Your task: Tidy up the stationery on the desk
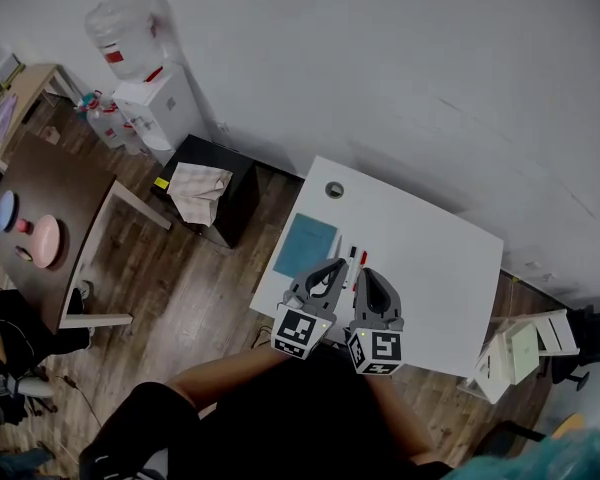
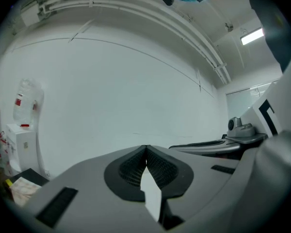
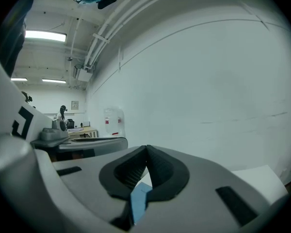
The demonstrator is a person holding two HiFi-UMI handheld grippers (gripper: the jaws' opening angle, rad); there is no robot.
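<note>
A white desk [image 1: 420, 258] stands against the wall. A blue notebook [image 1: 306, 244] lies on its left part, and two pens [image 1: 355, 256] lie just right of it. My left gripper [image 1: 337, 265] and right gripper [image 1: 368, 274] hover side by side over the desk's near edge, pointing towards the pens. In the left gripper view the left gripper [image 2: 146, 150] is shut with its tips touching and nothing between them. The right gripper [image 3: 146, 149] is shut and empty too. Below its tips a strip of the blue notebook [image 3: 139, 199] shows.
A grey round grommet [image 1: 334, 189] sits at the desk's far left corner. A black cabinet [image 1: 242, 180] with a cloth on it and a water dispenser [image 1: 145, 73] stand to the left. A brown table [image 1: 55, 183] is farther left, and a white stool [image 1: 520, 353] is at the right.
</note>
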